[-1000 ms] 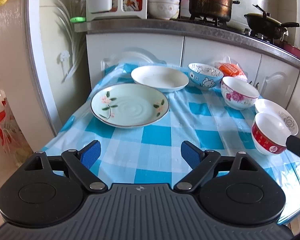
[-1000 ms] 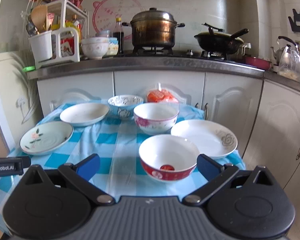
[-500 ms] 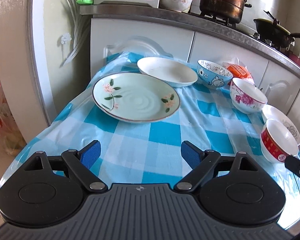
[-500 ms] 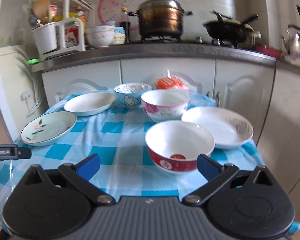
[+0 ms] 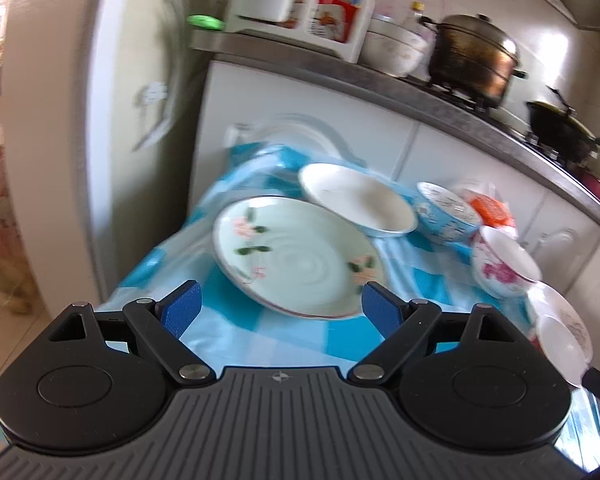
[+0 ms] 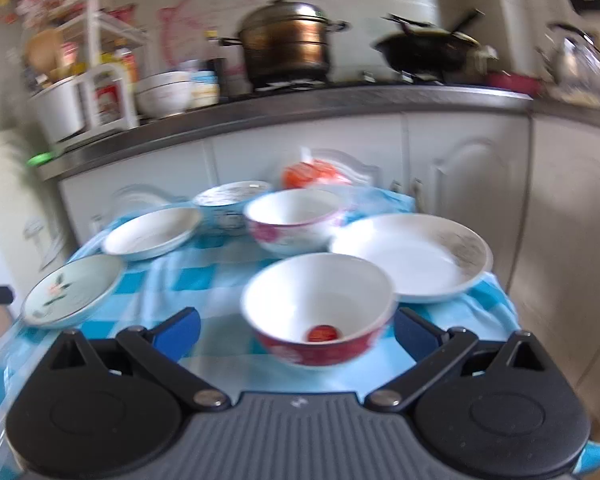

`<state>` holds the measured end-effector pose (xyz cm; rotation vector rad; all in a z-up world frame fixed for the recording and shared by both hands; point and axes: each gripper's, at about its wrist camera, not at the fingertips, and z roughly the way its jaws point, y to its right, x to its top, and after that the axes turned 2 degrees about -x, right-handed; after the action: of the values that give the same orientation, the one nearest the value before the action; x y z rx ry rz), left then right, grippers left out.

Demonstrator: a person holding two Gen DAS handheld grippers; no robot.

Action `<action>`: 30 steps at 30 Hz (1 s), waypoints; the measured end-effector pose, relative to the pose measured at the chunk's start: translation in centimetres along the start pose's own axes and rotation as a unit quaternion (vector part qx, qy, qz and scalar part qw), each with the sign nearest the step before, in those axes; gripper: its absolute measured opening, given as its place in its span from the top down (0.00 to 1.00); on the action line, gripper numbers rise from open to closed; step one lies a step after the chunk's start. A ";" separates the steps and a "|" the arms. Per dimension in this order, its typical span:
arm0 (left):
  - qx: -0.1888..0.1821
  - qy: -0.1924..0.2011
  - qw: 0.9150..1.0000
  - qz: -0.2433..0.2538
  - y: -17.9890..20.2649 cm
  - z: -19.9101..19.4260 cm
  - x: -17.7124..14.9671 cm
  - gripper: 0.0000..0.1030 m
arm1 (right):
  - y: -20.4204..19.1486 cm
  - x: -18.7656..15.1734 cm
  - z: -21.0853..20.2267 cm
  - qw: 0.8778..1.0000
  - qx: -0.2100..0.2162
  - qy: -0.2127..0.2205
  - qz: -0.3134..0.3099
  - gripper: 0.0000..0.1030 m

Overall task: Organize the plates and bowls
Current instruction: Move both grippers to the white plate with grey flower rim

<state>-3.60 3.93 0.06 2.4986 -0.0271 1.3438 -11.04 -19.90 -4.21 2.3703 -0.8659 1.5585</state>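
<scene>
A pale green flowered plate (image 5: 296,254) lies on the blue checked tablecloth (image 5: 332,336), just ahead of my open, empty left gripper (image 5: 282,310). Behind it sit a white plate (image 5: 356,200), a blue bowl (image 5: 446,212) and a pink-flowered bowl (image 5: 504,266). My right gripper (image 6: 296,330) is open, its jaws either side of a red-and-white bowl (image 6: 318,312), not touching it. The right wrist view also shows a large white plate (image 6: 412,256), the pink-flowered bowl (image 6: 296,220), the blue bowl (image 6: 230,202), the white plate (image 6: 152,234) and the green plate (image 6: 72,290).
White cabinets (image 6: 460,184) and a counter with a pot (image 6: 288,44), a wok (image 6: 428,50) and a utensil rack (image 5: 300,8) stand behind the table. An orange bag (image 6: 312,174) lies at the table's back. A fridge (image 5: 140,92) stands left.
Both grippers have moved forward and lower toward the table. The green plate is closer to the left gripper and the red-and-white bowl now lies between the right jaws. Both views are motion-blurred.
</scene>
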 end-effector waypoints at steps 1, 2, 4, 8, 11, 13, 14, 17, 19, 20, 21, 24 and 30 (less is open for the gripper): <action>-0.008 -0.001 1.000 0.009 0.7 -0.1 -0.4 0.00 | 0.7 0.0 0.2 1.000 -0.007 -0.002 0.011 0.01; -0.019 -0.005 1.000 0.017 1.4 0.1 -0.5 0.00 | 1.5 0.1 0.4 1.000 -0.015 -0.003 0.022 0.01; -0.048 -0.014 0.998 0.026 2.9 0.6 -0.6 0.00 | 3.2 0.3 0.6 0.998 -0.029 -0.002 0.048 0.01; -0.114 -0.037 0.992 0.034 6.2 1.4 0.1 0.00 | 6.8 0.9 0.7 0.993 -0.050 0.006 0.110 0.01; -0.168 -0.064 0.983 0.037 9.2 2.2 0.8 0.00 | 9.7 1.4 0.7 0.986 -0.054 0.016 0.158 0.01; -0.204 -0.086 0.974 0.041 11.4 2.9 1.3 0.00 | 11.5 1.8 1.0 0.982 -0.056 0.020 0.182 0.01; -0.221 -0.099 0.969 0.040 12.5 3.4 1.6 0.00 | 12.3 2.0 1.2 0.980 -0.055 0.022 0.190 0.01; -0.261 -0.146 0.954 0.030 15.5 5.4 2.5 0.00 | 14.3 2.6 1.8 0.976 -0.054 0.026 0.207 0.01; -0.269 -0.163 0.949 0.038 18.1 6.6 2.8 0.00 | 15.4 3.0 2.3 0.975 -0.049 0.028 0.215 0.01; -0.269 -0.166 0.947 0.049 19.3 7.2 2.9 0.00 | 15.9 3.1 2.6 0.974 -0.046 0.027 0.220 0.01; -0.266 -0.172 0.947 0.059 20.5 8.0 2.9 0.00 | 16.3 3.2 3.0 0.973 -0.043 0.025 0.225 0.01; -0.270 -0.204 0.938 0.072 23.6 10.2 2.6 0.01 | 17.6 3.4 4.3 0.969 -0.027 0.015 0.245 0.06; -0.251 -0.247 0.930 0.105 27.8 14.1 1.2 0.07 | 19.3 3.7 6.8 0.960 0.004 0.001 0.280 0.11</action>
<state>4.12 -26.23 0.86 2.3436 -0.6748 0.6193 -15.34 -40.01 -7.07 2.2368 -1.6407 1.7348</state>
